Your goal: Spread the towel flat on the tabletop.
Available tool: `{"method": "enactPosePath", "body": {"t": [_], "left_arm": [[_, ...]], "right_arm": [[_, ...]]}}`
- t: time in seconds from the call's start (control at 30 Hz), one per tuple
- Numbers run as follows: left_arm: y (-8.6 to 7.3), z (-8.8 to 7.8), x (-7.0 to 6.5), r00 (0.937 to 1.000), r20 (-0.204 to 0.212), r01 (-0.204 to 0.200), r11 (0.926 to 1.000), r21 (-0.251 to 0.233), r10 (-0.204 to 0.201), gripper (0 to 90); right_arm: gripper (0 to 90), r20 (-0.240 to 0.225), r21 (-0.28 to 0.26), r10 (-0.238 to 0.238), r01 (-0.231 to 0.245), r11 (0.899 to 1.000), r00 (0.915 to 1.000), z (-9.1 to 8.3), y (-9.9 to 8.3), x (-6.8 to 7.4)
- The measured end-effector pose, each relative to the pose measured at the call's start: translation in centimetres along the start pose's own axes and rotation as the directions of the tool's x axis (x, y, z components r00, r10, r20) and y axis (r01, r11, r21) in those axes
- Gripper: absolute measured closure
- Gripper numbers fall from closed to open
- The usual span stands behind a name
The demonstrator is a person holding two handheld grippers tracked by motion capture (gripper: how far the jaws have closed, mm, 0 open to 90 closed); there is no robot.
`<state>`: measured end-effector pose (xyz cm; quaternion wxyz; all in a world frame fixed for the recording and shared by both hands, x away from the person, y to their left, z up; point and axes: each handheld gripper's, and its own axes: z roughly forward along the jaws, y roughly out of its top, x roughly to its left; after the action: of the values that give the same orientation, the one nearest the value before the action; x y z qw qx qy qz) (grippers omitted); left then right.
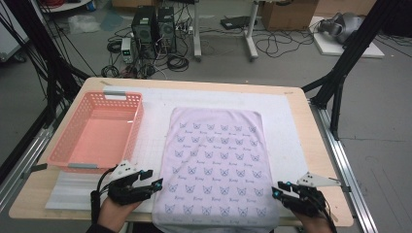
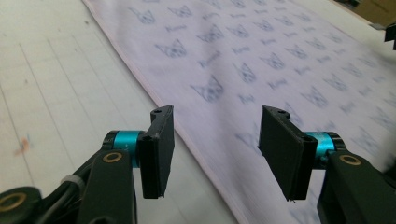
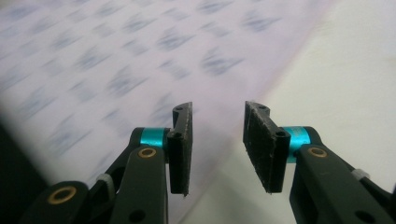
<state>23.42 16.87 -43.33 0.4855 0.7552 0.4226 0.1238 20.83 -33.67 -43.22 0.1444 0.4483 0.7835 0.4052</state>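
Observation:
A pale lilac towel [image 1: 216, 160] printed with small blue butterfly motifs lies spread flat on the white mat [image 1: 155, 121], and its near end reaches the table's front edge. My left gripper [image 1: 153, 178] hovers at the towel's near left corner. In the left gripper view that gripper [image 2: 215, 144] stands open over the towel's left hem [image 2: 187, 135], with nothing between its pads. My right gripper [image 1: 278, 190] is at the near right corner. In the right gripper view it [image 3: 217, 140] stands open above the towel's right edge [image 3: 93, 70], holding nothing.
An empty pink plastic basket [image 1: 63, 158] stands on the left of the table, close to my left gripper. The wooden table [image 1: 311, 131] ends just right of the mat. Computers and cables lie on the floor beyond.

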Motion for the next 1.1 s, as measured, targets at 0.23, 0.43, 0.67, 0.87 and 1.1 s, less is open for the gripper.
{"method": "enactPosePath", "body": {"t": [0.23, 0.43, 0.67, 0.87, 1.1], "left_arm": [[1.8, 3.8, 2.1, 0.9932, -0.106, 0.052, 0.9982, 0.029, -0.049, 50.0], [2.6, 6.4, 2.9, 0.9835, -0.179, 0.043, 0.996, 0.078, -0.029, 54.0], [2.5, 6.7, 2.0, 0.9651, -0.245, -0.069, 0.9926, 0.1, 0.092, 87.8], [2.1, 5.9, 2.1, 0.9589, -0.276, -0.043, 0.9956, 0.083, 0.065, 87.3], [2.7, 6.0, 2.5, 0.9824, -0.185, -0.027, 0.9996, 0.0, 0.027, 50.4]], "right_arm": [[61.7, 0.093, -0.019, 0.089, -0.088, 0.996, 0.9917, 2.6, 1.4, -2.0], [62.8, 0.1, -0.005, 0.102, -0.102, 0.995, 0.9898, 4.1, 2.1, -2.2], [87.9, 0.074, 0.048, 0.072, -0.076, 0.996, 0.9947, 4.7, 2.5, -2.4], [88.4, 0.089, 0.079, 0.052, -0.059, 0.995, 0.9947, 3.9, 2.4, -2.4], [58.0, 0.094, -0.008, 0.077, -0.076, 0.997, 0.9926, 3.6, 2.8, -3.2]]}}
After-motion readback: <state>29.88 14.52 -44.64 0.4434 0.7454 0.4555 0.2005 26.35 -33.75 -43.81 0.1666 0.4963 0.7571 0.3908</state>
